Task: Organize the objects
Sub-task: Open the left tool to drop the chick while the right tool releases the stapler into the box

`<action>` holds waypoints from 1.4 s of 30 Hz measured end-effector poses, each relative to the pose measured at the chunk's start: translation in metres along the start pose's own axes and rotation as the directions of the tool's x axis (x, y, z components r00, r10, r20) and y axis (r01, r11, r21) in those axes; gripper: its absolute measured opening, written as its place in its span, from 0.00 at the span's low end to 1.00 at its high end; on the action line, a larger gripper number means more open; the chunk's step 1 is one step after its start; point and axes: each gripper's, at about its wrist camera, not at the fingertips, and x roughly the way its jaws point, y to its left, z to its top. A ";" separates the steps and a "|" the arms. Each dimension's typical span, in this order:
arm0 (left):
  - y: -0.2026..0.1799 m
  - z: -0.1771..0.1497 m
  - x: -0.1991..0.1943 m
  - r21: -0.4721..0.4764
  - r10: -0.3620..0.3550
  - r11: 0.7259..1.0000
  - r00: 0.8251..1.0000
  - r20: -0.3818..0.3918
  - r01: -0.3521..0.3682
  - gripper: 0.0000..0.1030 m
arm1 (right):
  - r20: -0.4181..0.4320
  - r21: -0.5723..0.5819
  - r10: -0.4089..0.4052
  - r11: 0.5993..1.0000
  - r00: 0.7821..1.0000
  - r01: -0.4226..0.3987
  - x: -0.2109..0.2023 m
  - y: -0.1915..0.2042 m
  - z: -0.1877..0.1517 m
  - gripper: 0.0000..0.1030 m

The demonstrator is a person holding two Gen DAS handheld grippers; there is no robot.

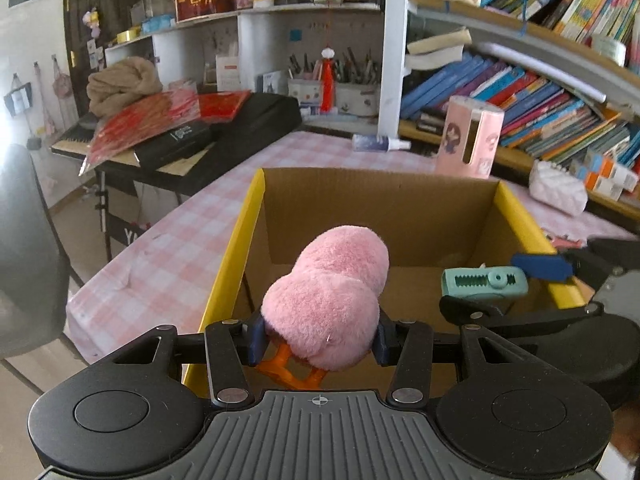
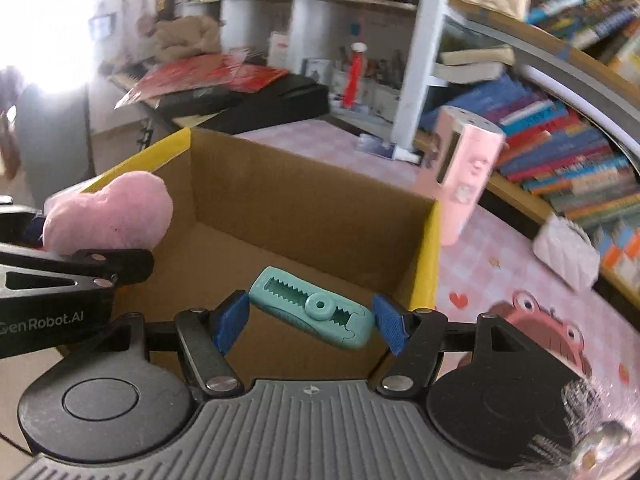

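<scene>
My left gripper (image 1: 319, 340) is shut on a pink plush toy (image 1: 332, 296) with orange feet and holds it above the open cardboard box (image 1: 380, 208) with yellow flaps. My right gripper (image 2: 308, 322) is shut on a teal correction-tape dispenser (image 2: 314, 308), held lengthwise between the blue pads over the same box (image 2: 304, 196). The dispenser shows at the right of the left wrist view (image 1: 484, 282). The plush shows at the left of the right wrist view (image 2: 108, 212). The box floor that shows is bare.
The box stands on a pink checked tablecloth (image 1: 168, 248). A pink upright holder (image 1: 468, 136), a spray bottle (image 1: 380, 143) and a white quilted pouch (image 1: 558, 192) lie behind it. Bookshelves (image 1: 540, 92) stand at the right, a keyboard with red packets (image 1: 180, 128) at the left.
</scene>
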 end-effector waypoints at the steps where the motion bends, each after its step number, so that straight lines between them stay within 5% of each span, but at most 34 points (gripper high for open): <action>1: 0.000 0.000 0.003 0.002 0.004 1.000 1.000 -0.008 -0.004 0.45 | -0.011 -0.021 0.012 1.000 1.000 -0.012 0.004 0.000 0.002 0.64; 8: -0.011 0.001 0.012 0.061 0.028 0.998 0.999 -0.031 -0.026 0.45 | -0.088 -0.149 0.106 0.982 0.990 -0.119 0.018 -0.006 0.010 0.64; 21: -0.018 0.002 0.015 0.065 0.056 0.996 0.998 -0.030 -0.054 0.48 | -0.097 -0.210 0.142 0.965 0.985 -0.160 0.026 -0.014 0.014 0.65; 28: -0.009 -0.001 -0.007 -0.005 0.037 0.999 0.998 0.050 -0.037 0.72 | -0.022 -0.176 0.108 0.978 0.994 -0.110 0.013 -0.016 0.011 0.66; 42: 0.007 -0.012 -0.067 -0.061 0.015 0.998 0.981 0.195 -0.003 0.79 | 0.154 0.024 -0.023 1.000 0.988 0.019 -0.064 -0.015 -0.002 0.73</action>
